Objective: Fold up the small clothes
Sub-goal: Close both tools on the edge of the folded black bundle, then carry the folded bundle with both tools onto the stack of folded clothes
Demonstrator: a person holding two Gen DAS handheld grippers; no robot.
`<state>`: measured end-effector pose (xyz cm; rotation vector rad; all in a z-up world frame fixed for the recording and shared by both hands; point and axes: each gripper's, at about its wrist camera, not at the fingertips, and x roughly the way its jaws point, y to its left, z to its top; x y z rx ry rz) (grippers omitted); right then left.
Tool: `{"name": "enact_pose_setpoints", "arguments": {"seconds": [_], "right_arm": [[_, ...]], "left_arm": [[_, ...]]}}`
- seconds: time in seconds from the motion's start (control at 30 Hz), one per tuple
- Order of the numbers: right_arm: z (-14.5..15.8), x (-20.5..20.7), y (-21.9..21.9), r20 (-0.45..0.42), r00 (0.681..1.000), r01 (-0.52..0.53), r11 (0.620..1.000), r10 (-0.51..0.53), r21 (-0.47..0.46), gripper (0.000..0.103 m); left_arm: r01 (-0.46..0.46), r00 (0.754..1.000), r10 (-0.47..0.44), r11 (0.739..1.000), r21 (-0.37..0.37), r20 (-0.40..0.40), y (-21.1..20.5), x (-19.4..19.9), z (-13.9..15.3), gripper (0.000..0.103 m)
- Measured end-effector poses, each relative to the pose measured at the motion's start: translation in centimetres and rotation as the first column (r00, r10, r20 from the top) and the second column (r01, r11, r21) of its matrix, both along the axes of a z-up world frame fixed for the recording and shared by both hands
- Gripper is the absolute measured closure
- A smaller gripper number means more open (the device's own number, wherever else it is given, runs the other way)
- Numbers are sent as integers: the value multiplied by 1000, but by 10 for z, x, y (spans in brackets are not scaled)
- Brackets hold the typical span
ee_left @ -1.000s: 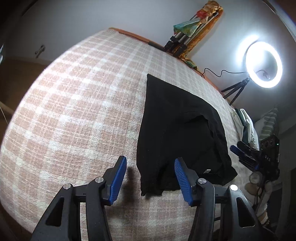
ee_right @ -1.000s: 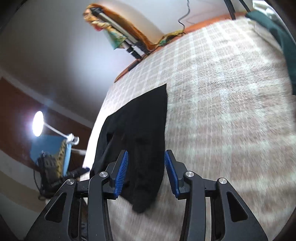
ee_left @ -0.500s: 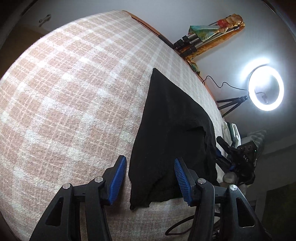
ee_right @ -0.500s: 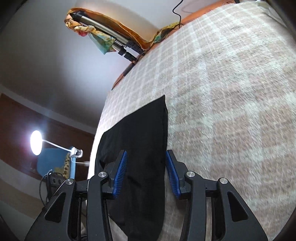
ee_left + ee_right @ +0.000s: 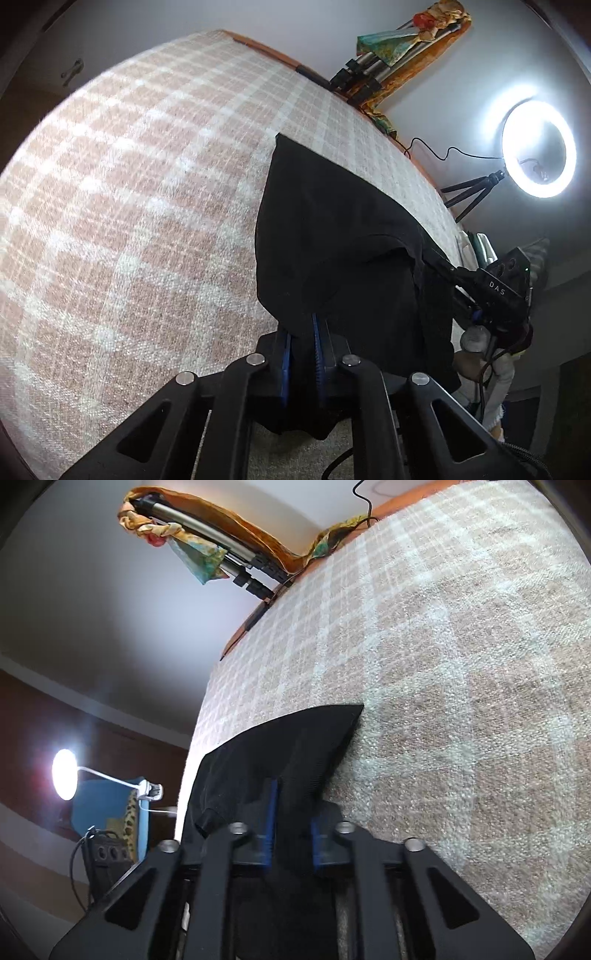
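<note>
Grippers pinch black garment on checked bed

Garment [image 5: 332,236], black, lies on a pink-and-white checked bed cover [image 5: 129,221], centre-right of left wrist view, lower centre-left of right wrist view. Left gripper [image 5: 301,334], bottom centre, has just closed; blue pads pinch the garment's near edge. Right gripper [image 5: 291,812] has also just closed on black cloth btwn its pads. Ring light [image 5: 537,147] glows at upper right; tripod legs w/ colourful cloth [image 5: 399,48] lean at top.
</note>
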<state>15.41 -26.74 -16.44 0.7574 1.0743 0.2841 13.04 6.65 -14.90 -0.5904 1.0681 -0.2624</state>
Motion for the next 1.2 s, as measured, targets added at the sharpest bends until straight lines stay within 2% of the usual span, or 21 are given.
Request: {"name": "enact_pose_setpoints", "arguments": {"seconds": [0.1,0.23,0.63,0.87,1.2], "right_arm": [[12,0,6,35,999,-10,999,11,-52,96],[31,-2,12,70,997,-17,997,23,-80,97],[84,-17,6,147,988,-17,981,47,-194,97],[115,-29,-24,174,984,4,961,46,-278,97],[143,-53,-96,211,977,94,938,-23,-333,97]], "left_arm": [[13,998,-16,998,54,53,-8,-1,12,98],[25,994,-33,996,82,103,-18,-3,26,98],[94,976,-107,993,77,191,-61,-7,60,99],[148,958,-164,985,82,236,-111,7,80,99],[247,921,-263,965,91,287,-199,27,102,99]]}}
